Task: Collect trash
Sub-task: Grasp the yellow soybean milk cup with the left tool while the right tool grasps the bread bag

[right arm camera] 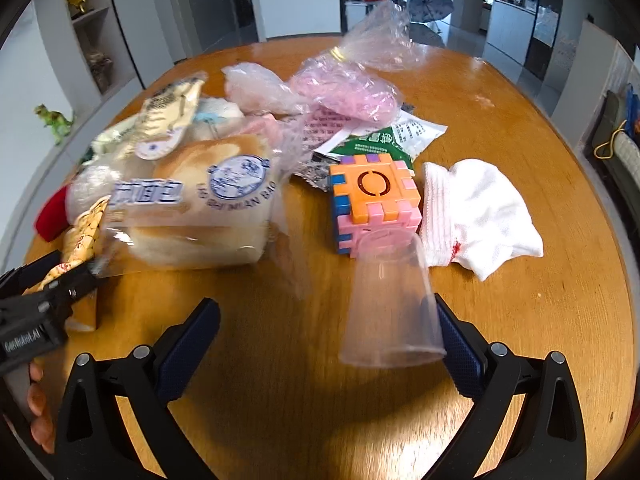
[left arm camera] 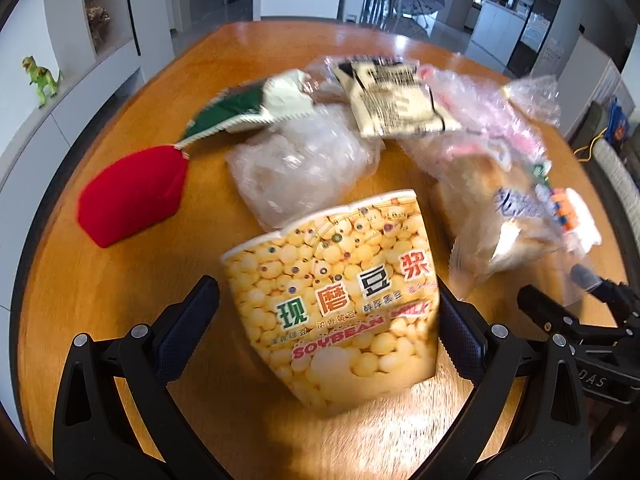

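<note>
My left gripper (left arm camera: 326,312) is open around a crushed yellow soybean milk paper cup (left arm camera: 336,292) lying on the wooden table (left arm camera: 120,300); the cup touches the right finger, the left finger stands apart. My right gripper (right arm camera: 328,316) is open, and a clear plastic cup (right arm camera: 390,304) lies against its right finger. A bagged bread loaf (right arm camera: 204,204) lies between the two grippers and also shows in the left wrist view (left arm camera: 508,216). Wrappers (left arm camera: 392,96) and clear plastic bags (left arm camera: 300,160) are piled behind. The left gripper shows at the right wrist view's left edge (right arm camera: 44,300).
A red cloth pouch (left arm camera: 132,196) lies left of the pile. A coloured puzzle cube (right arm camera: 374,200) and a white sock (right arm camera: 480,212) lie right of the bread. A pink plastic bag (right arm camera: 348,88) sits farther back. A toy dinosaur (left arm camera: 40,80) stands on a shelf.
</note>
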`<action>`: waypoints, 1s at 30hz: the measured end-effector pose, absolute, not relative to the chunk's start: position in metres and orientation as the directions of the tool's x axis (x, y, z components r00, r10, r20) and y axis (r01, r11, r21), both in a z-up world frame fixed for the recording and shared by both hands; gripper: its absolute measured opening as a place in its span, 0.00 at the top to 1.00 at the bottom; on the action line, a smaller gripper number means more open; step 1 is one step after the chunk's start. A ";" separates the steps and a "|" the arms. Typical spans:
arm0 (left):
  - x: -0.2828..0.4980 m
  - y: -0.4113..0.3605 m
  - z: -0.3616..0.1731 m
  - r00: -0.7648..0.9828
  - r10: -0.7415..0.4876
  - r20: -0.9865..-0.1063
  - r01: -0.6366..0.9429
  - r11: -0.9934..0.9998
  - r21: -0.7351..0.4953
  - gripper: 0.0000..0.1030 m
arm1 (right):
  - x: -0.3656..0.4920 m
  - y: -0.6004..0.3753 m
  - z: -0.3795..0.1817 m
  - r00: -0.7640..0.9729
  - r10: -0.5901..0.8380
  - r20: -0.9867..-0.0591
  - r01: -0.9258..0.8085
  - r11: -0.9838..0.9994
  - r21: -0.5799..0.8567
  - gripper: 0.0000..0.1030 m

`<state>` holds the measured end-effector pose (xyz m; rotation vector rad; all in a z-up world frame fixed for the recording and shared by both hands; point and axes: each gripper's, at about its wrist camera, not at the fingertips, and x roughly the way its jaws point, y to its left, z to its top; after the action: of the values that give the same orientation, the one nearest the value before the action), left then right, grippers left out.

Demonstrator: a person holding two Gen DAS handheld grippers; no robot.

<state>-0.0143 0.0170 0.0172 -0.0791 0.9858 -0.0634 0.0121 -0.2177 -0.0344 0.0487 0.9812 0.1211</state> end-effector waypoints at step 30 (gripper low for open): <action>-0.050 0.074 0.031 0.482 -0.218 -0.849 0.076 0.975 -0.207 0.72 | 0.078 -0.124 -0.002 0.423 0.037 -0.905 -0.220 0.973 -0.063 0.27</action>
<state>-0.0497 0.0744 0.0313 -0.1481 1.0537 -0.1797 0.0781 -0.1239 -0.0018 -0.1824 1.1237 0.1618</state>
